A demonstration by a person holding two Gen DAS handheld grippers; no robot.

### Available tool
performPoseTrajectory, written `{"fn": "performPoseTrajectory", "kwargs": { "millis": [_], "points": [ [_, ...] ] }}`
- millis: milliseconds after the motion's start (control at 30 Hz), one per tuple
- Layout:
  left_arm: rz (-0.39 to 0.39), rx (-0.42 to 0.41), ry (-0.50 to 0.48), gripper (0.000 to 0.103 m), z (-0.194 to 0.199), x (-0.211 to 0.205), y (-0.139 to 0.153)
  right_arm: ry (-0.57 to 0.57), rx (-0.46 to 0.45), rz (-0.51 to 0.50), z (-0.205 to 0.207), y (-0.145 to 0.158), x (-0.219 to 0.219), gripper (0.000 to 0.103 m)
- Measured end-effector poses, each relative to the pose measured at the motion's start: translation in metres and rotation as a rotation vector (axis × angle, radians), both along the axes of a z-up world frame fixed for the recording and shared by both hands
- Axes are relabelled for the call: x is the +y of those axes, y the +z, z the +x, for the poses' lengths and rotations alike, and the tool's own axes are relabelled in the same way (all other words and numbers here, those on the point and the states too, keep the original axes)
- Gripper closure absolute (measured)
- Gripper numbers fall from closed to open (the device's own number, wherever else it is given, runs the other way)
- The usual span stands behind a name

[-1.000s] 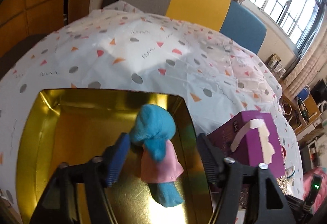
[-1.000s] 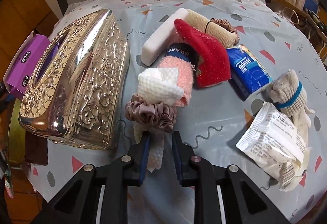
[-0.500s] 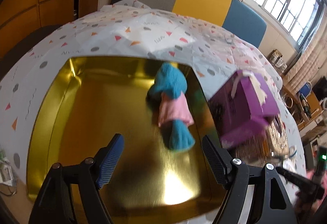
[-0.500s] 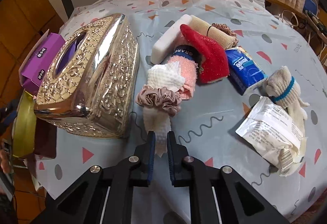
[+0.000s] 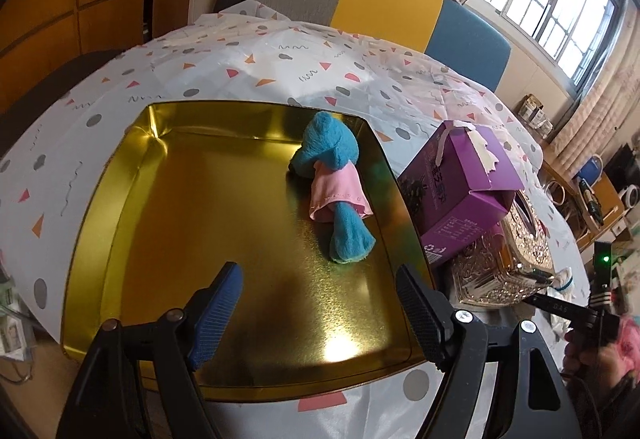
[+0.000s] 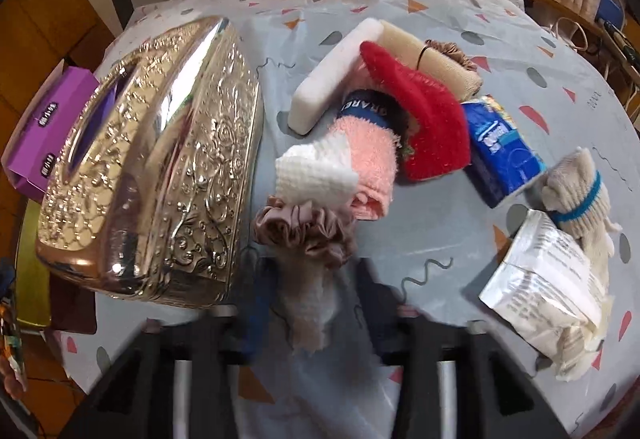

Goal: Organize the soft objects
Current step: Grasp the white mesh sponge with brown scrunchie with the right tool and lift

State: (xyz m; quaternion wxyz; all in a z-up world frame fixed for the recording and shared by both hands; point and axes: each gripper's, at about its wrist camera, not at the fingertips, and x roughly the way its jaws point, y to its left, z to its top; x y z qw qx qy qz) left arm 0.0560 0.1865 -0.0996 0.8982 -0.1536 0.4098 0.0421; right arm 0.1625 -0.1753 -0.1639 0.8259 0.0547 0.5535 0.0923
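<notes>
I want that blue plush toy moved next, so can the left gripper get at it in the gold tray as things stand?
Probably yes. The left gripper is open and empty over the gold tray, and the blue plush toy lies uncovered ahead of its fingertips. The tray wall and purple box crowd its far side.

A blue plush toy in a pink dress (image 5: pixel 334 175) lies in the shallow gold metal tray (image 5: pixel 120 175); a white waffle-knit cloth (image 6: pixel 316 175), ringed by a mauve satin scrunchie (image 6: pixel 304 231), lies on the counter.

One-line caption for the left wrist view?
Open left gripper above a gold tray holding a blue plush toy.
</notes>
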Motion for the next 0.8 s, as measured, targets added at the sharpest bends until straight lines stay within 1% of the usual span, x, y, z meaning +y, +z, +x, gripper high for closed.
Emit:
{"fn": "performPoseTrajectory", "kwargs": {
  "millis": [100, 300, 500, 667, 800],
  "points": [
    [0.034, -0.014, -0.004, 0.024, -0.006, -0.002, 0.001, -0.001, -0.023, -0.017, -0.007, 0.003, 0.0, 0.086],
    [0.068, -0.006, -0.023, 0.024, -0.01, -0.009, -0.002, 0.015, -0.048, -0.009, -0.033, 0.017, 0.001, 0.087],
    [0.066, 0.006, -0.037, 0.023, -0.015, -0.012, -0.006, -0.011, -0.115, -0.015, -0.049, 0.046, -0.012, 0.087],
    [0.068, -0.004, -0.036, 0.021, -0.021, -0.011, -0.004, -0.041, -0.171, -0.013, -0.036, 0.074, -0.015, 0.087],
    [0.073, -0.014, -0.024, 0.021, -0.022, -0.007, 0.001, -0.024, -0.207, -0.023, -0.002, 0.097, -0.004, 0.087]
  ]
}}
